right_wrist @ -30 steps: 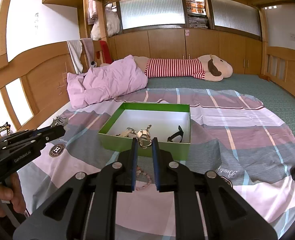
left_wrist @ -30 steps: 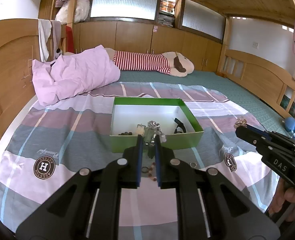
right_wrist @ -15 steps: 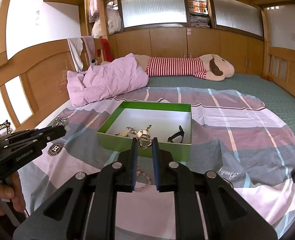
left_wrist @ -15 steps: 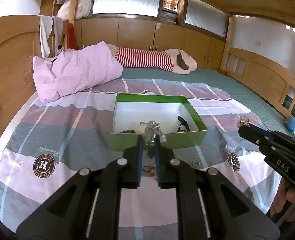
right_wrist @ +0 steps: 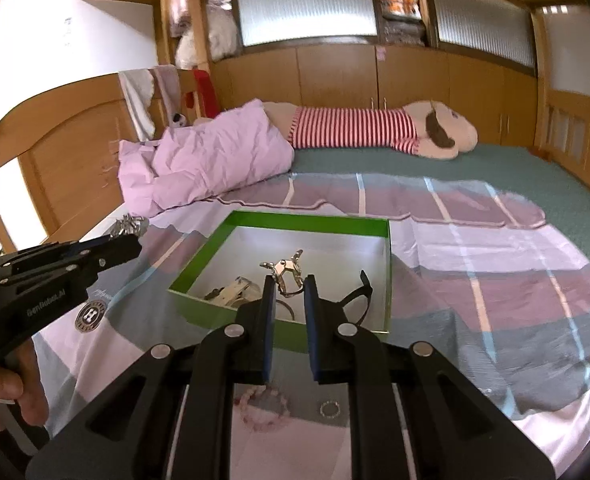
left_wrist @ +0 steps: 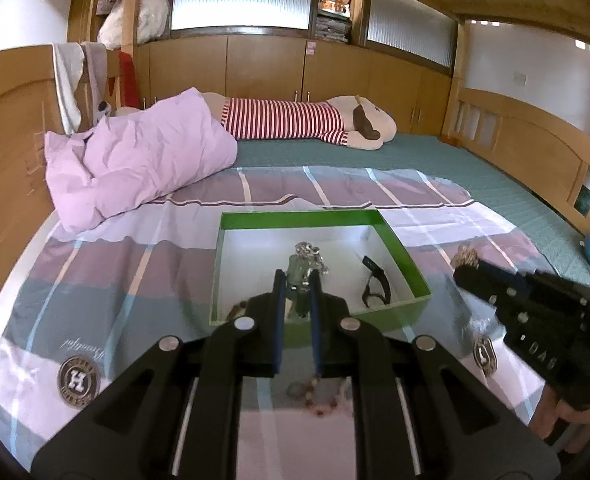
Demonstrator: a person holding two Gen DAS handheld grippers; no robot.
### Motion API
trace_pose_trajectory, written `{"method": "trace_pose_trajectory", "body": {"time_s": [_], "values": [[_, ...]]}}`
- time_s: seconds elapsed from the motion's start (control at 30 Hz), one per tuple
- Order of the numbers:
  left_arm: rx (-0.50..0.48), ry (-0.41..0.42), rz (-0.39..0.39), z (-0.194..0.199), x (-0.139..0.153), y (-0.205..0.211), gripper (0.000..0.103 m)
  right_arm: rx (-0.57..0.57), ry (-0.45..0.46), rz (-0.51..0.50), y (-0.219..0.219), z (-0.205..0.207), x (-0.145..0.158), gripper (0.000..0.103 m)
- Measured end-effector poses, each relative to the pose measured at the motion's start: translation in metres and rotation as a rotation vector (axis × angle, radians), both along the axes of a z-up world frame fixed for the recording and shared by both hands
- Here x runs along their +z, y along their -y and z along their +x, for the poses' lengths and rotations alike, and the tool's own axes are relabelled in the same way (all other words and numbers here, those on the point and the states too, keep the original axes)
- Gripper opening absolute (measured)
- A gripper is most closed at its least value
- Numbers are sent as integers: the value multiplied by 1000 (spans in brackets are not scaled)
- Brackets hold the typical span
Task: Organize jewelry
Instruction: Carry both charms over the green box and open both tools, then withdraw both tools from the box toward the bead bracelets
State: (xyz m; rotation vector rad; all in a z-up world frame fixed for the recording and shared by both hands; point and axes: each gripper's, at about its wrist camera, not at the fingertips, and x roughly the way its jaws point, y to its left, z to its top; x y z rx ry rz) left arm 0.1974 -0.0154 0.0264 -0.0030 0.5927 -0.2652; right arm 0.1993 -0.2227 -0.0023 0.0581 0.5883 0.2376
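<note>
Green-rimmed box point(left_wrist: 401, 248) amid plaid quilt point(left_wrist: 95, 272); open bedding around

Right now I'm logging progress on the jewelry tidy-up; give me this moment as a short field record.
surface: plaid bedspread
container: green box, open
in box: black band, pale piece
left gripper: shut on silver jewelry piece
right gripper: shut on metal clasp piece
loose on bedspread: pink bead bracelet, small ring
</note>
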Motion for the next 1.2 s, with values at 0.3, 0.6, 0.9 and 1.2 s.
{"method": "trace_pose_trajectory", "body": {"time_s": [0.3, 0.6, 0.9, 1.2], "values": [[-9, -79, 44, 82, -39, 23, 11, -13, -57, -20, -6, 68, -31, 14], [25, -186, 36, 111, -80, 14, 12, -18, -106, -37, 0, 82, -45, 15], [66, -58, -104, 84, -22, -17, 92, -45, 31, 2, 21, 54, -5, 53], [58, 144, -119, -22, 51, -52, 99, 3, 221, 37, 48, -45, 56, 59]]}}
